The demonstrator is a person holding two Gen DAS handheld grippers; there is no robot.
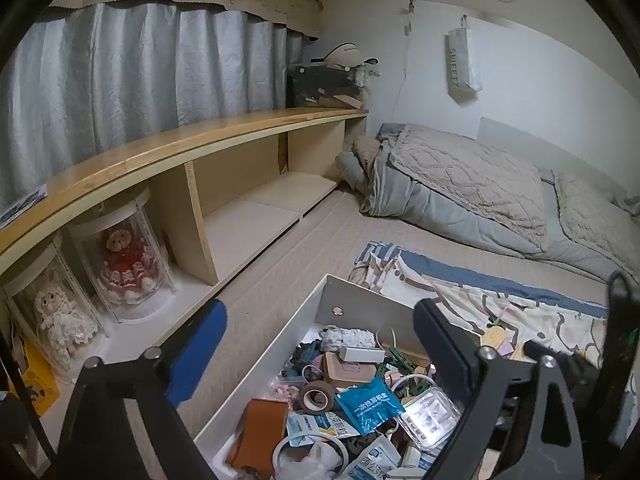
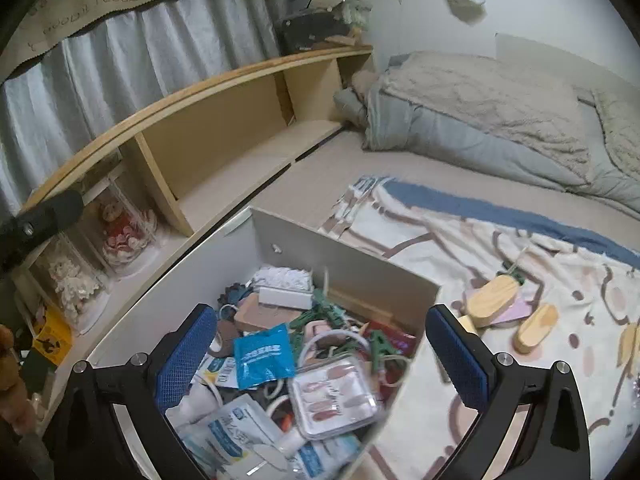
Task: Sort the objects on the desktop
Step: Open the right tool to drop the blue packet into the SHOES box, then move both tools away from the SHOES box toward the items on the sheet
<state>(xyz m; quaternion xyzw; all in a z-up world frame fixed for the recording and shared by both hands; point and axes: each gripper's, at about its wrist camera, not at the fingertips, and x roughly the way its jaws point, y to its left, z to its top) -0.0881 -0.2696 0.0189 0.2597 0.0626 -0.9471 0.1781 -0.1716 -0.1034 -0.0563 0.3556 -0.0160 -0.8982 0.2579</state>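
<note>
Your sorting looks barely begun. The white drawer (image 2: 348,264) fills the lower centre of the right wrist view and is still heaped; in the left wrist view it runs from the centre down to the bottom edge (image 1: 360,300). To its right, the patterned cloth (image 2: 500,248) spreads across the lower right of the frame, and only a few pieces lie out on it: two pale wooden blocks (image 2: 494,292), the larger one resting on a pink piece (image 2: 520,308), with a green clip just above them. That reads as the sorted pile so far, though you can't be sure from these views.

Inside the drawer, nearly everything remains. A clear case of press-on nails (image 2: 334,398) sits low centre, a blue sachet (image 2: 262,354) just left of it, green clips (image 2: 378,346) above, a white box (image 2: 284,298) toward the back, plus a roll of brown tape (image 1: 316,394) and printed packets along the bottom edge.

Your right gripper (image 2: 320,364) hangs spread wide over the drawer, nothing between its blue pads. Your left gripper (image 1: 320,356) is likewise spread and empty above the heap.
</note>
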